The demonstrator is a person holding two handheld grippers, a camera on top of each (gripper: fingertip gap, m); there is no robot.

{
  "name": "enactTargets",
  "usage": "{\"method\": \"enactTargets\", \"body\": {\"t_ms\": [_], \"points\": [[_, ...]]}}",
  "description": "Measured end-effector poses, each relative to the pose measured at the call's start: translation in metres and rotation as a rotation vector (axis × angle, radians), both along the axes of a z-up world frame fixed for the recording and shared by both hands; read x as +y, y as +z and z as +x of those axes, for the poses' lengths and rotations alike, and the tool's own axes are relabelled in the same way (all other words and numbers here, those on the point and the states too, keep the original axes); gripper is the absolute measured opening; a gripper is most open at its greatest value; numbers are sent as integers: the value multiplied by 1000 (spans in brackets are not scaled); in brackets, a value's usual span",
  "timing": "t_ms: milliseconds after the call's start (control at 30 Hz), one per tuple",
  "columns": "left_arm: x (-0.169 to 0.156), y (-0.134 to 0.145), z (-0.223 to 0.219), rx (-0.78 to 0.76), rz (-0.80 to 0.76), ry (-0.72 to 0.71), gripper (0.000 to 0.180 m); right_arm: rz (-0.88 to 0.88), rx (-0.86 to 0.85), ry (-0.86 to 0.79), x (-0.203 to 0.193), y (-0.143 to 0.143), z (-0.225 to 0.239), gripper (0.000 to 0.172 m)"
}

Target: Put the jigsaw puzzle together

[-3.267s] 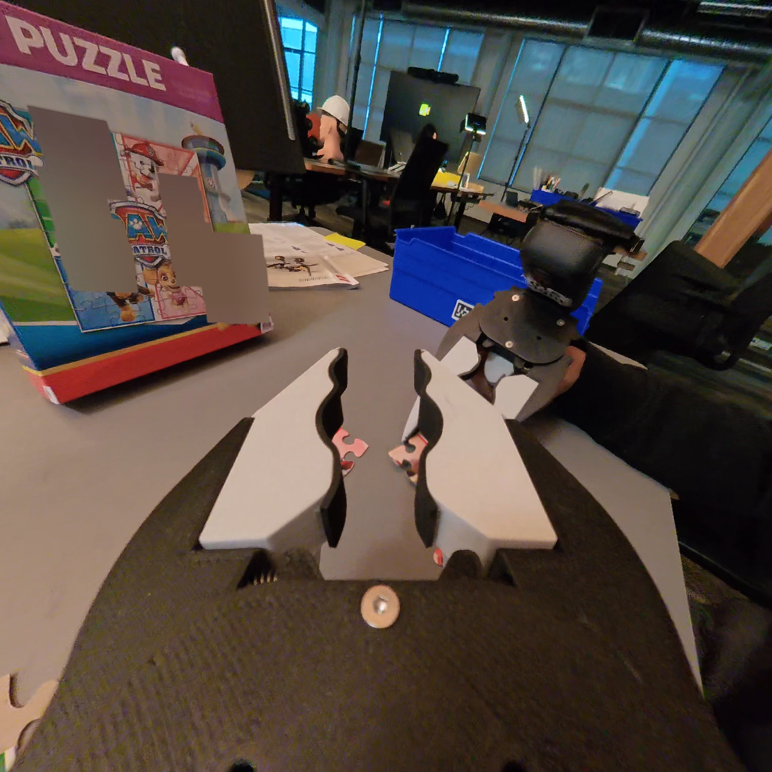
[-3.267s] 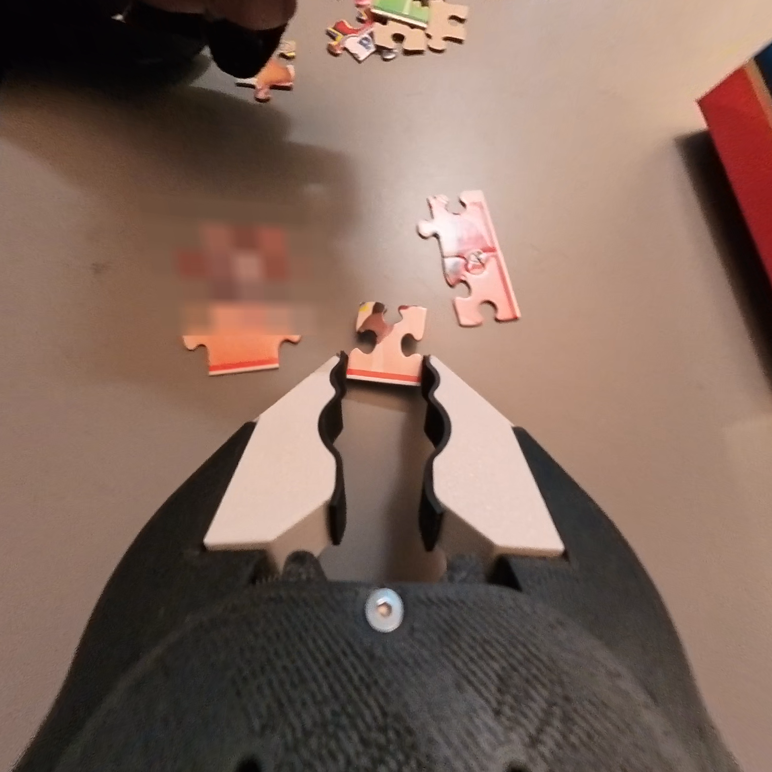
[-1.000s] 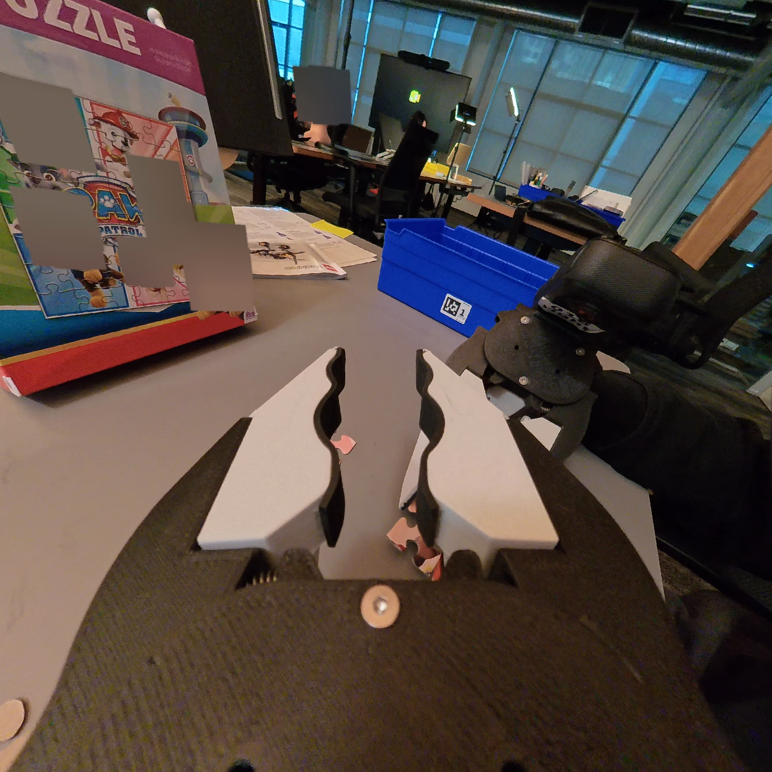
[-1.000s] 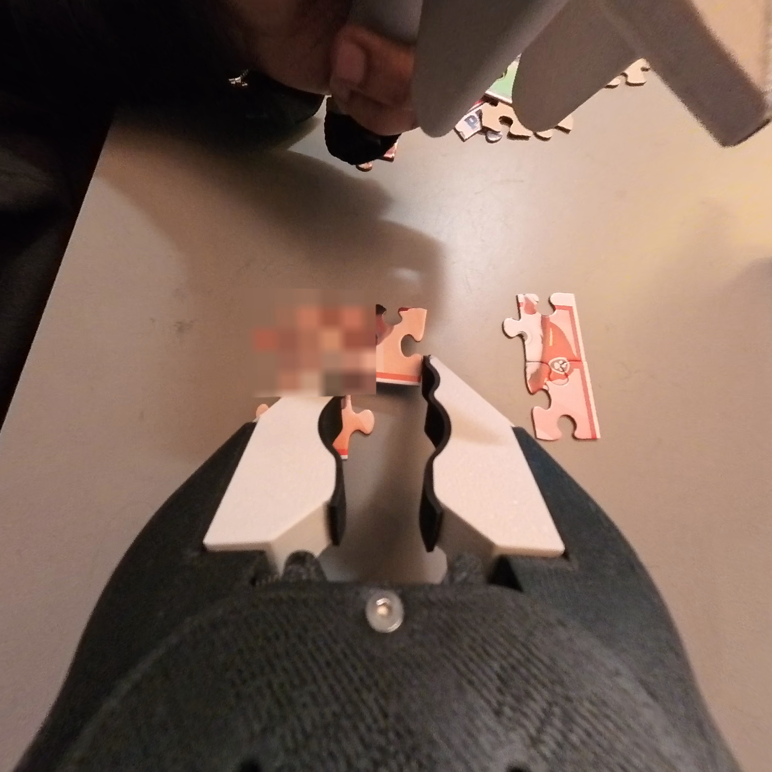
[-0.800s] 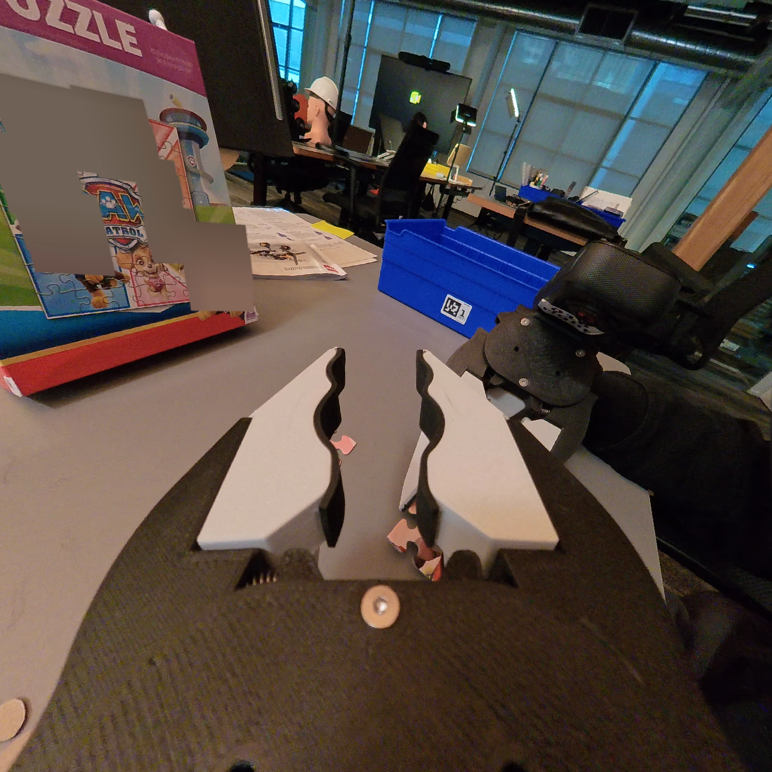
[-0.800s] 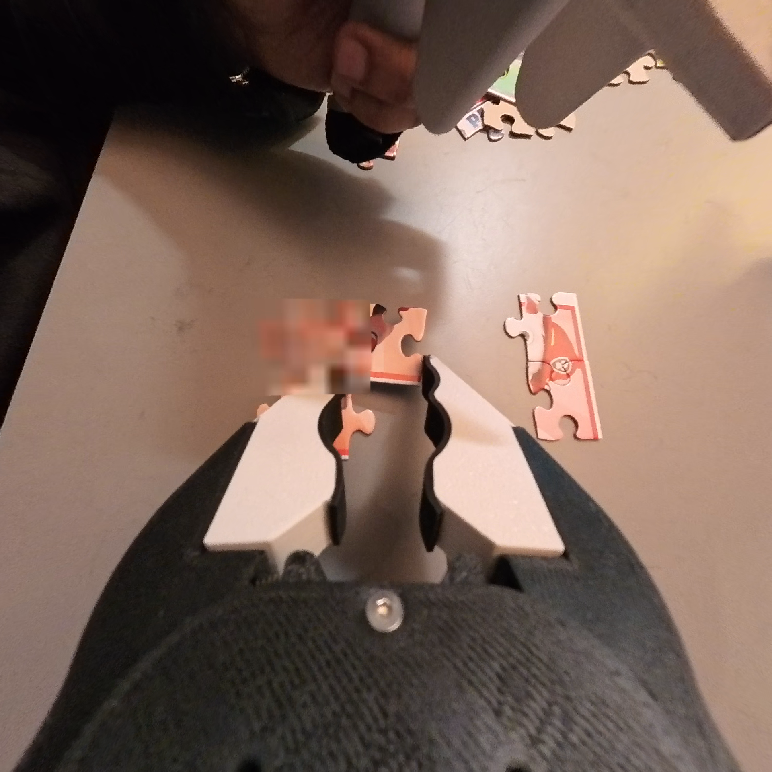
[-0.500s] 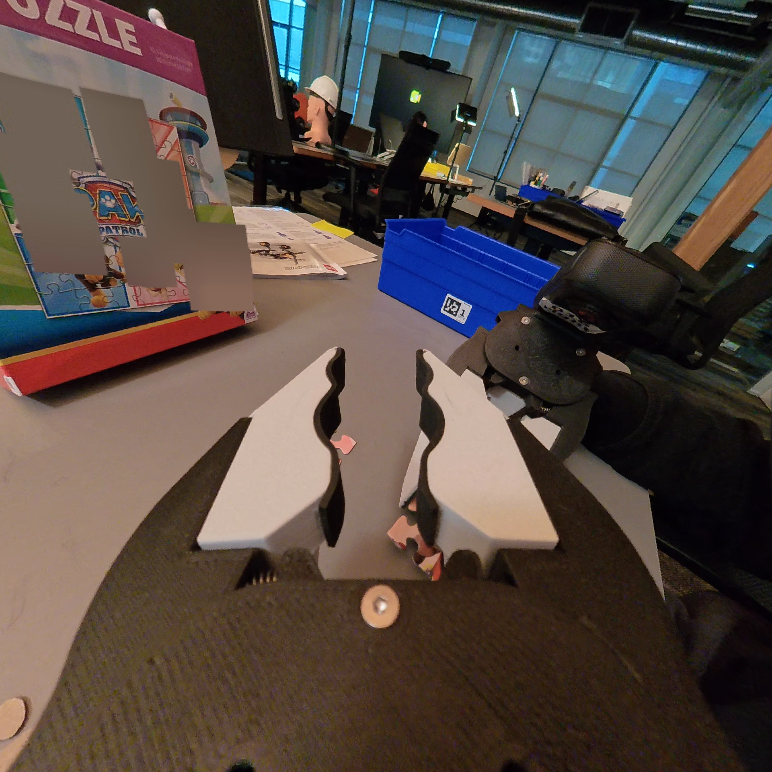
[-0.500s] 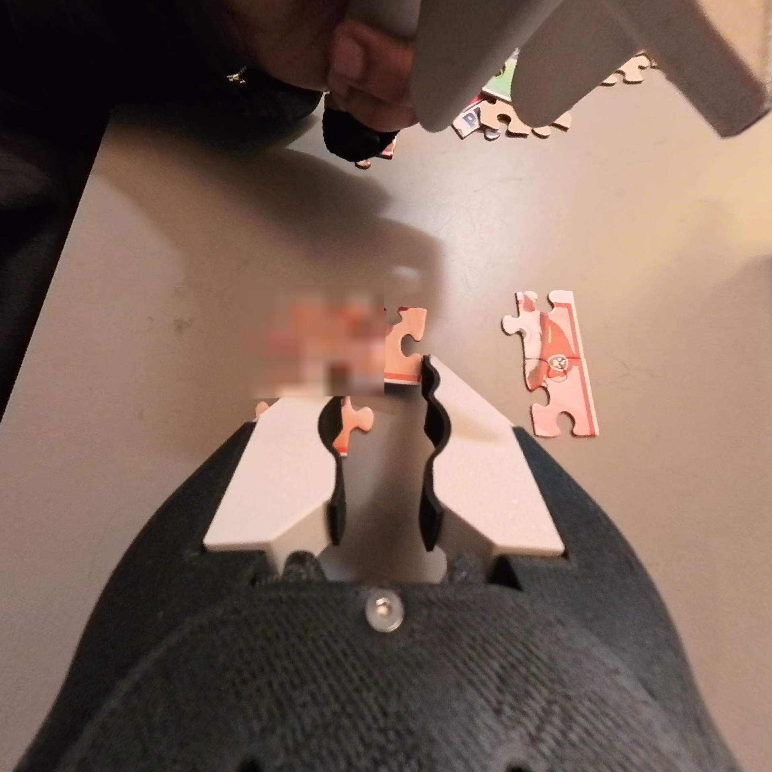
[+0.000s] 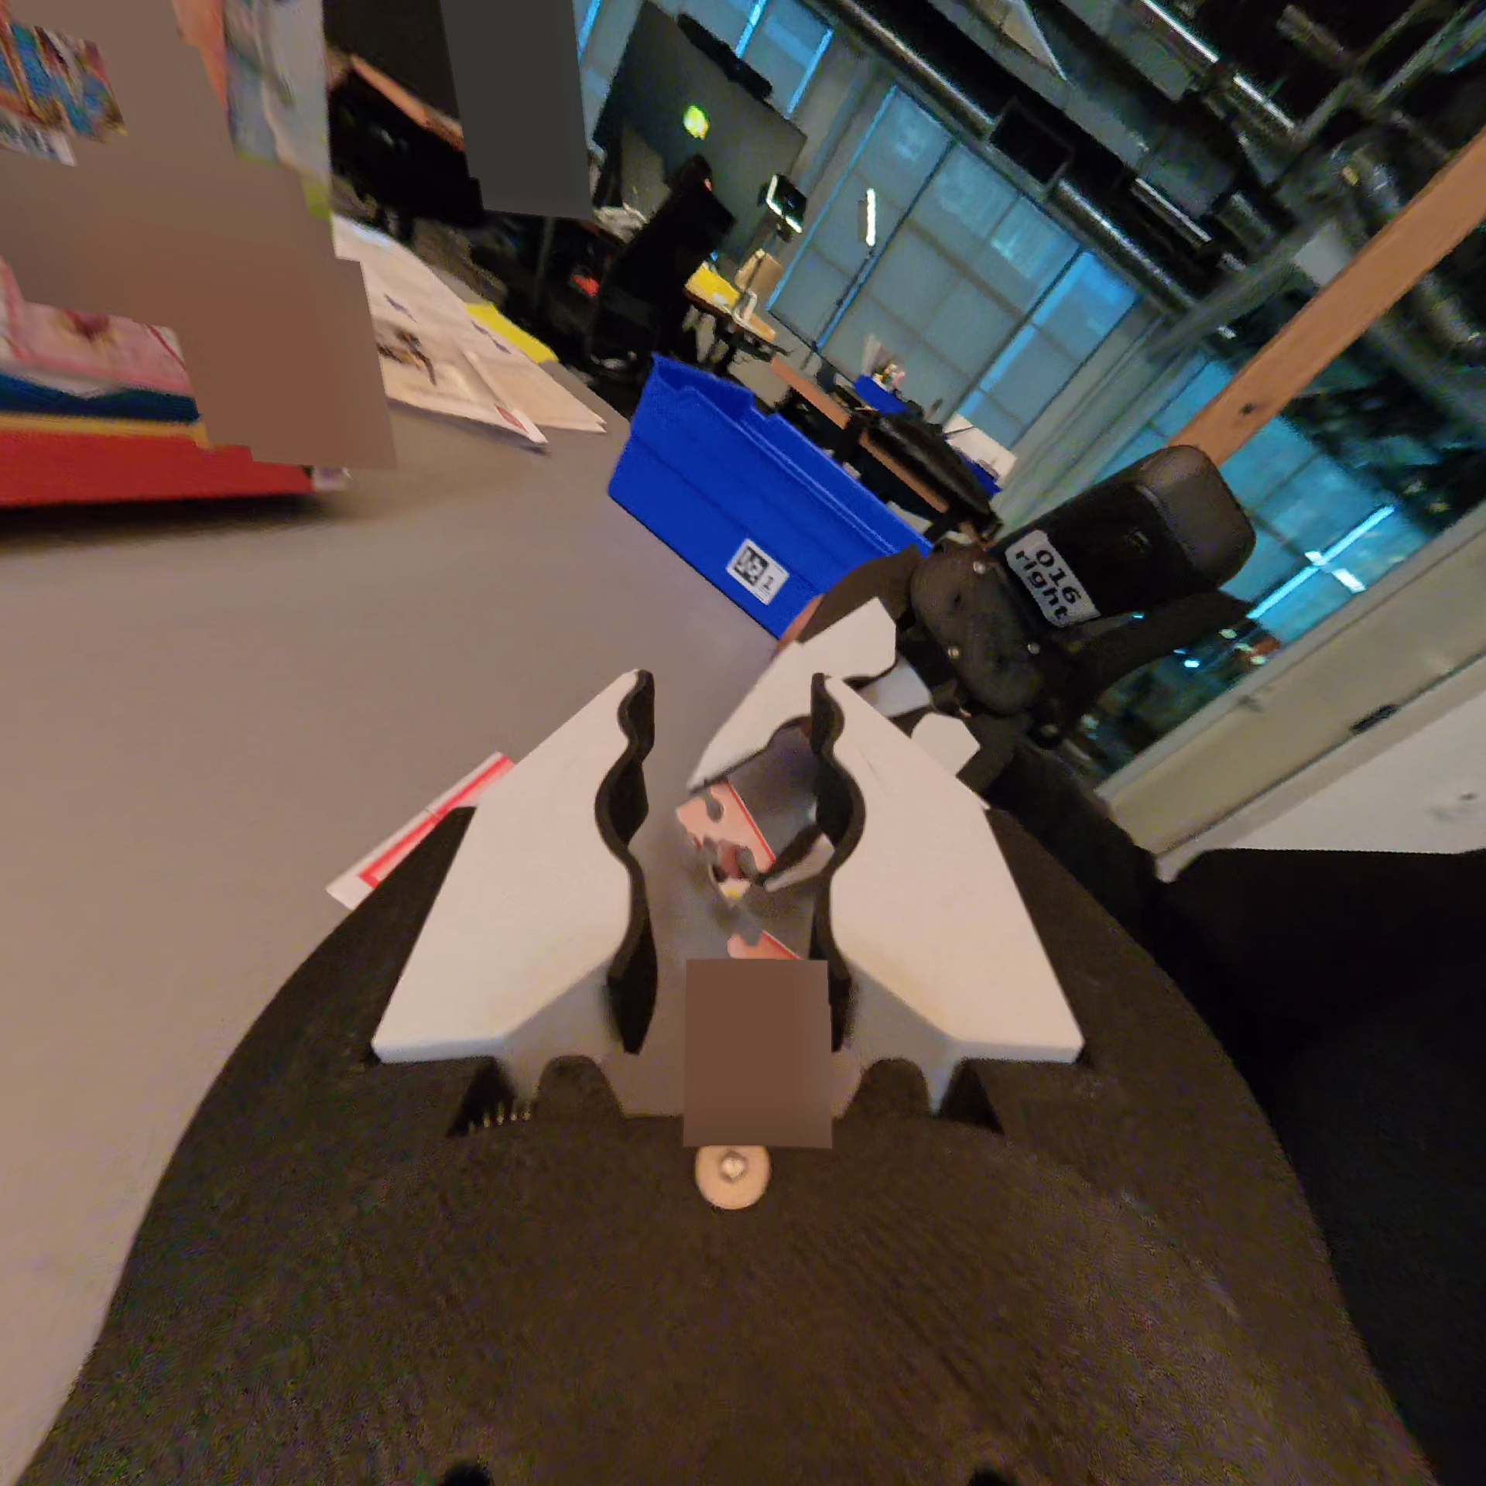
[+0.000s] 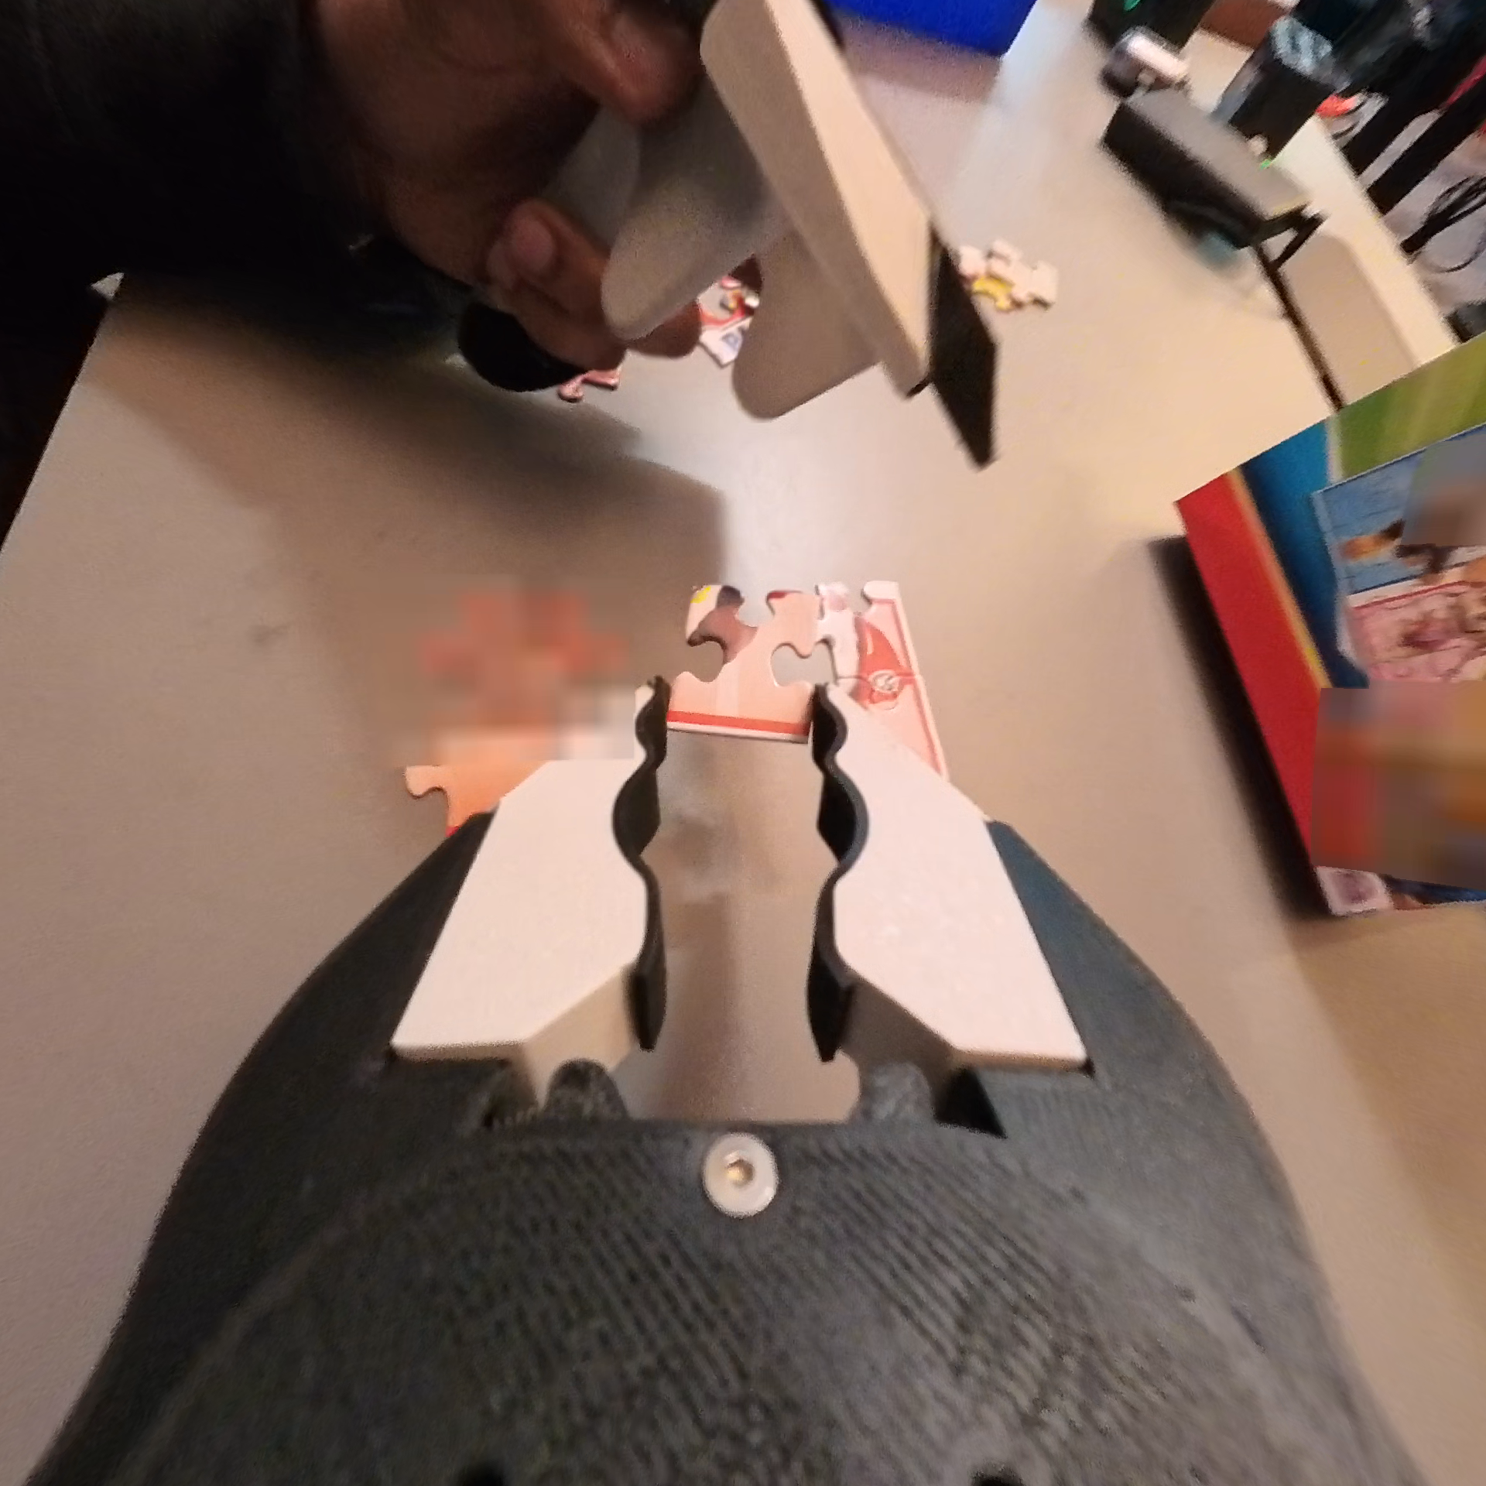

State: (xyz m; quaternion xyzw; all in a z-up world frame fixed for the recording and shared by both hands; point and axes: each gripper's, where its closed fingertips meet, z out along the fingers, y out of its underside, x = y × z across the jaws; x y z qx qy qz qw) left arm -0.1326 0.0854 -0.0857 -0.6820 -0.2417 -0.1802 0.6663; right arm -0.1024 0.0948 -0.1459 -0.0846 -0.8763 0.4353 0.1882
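I'm pinching a puzzle piece [image 10: 744, 683] across its width in the right tongs [image 10: 740, 704], with the pads pressing on both edges. A red-edged piece [image 10: 888, 683] is lying just right of the tips on the table [image 10: 241, 804]. My left tongs [image 9: 728, 691] are hovering just in front, narrowly parted and gripping nothing. The puzzle box [image 10: 1286, 643] is standing farther right.

1. We see a dim indoor scene; cool blue daylight enters through the windows [image 9: 949, 265] at one o'clock in the left wrist view.
2. In the right wrist view, warmer overhead light casts a broad soft shadow [image 10: 482, 515] on the table [image 10: 1045, 643] at eleven o'clock.
3. Motion blur smears the box [image 9: 121, 450] at ten o'clock.
4. Wide-angle distortion bends and tilts the edges of both views.
5. Near foreground surfaces look soft and grainy.
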Motion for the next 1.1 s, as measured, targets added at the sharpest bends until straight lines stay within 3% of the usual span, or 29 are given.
{"method": "enactTargets", "body": {"t_ms": [167, 867, 1100], "points": [[7, -10, 12, -93, -23, -100, 33, -8, 82, -22, 2, 10, -5, 34], [8, -13, 11, -36, -56, -78, 29, 19, 14, -6, 1, -4, -1, 34], [7, -12, 10, -30, -50, -70, 29, 73, -125, -62, 31, -24, -1, 35]]}}
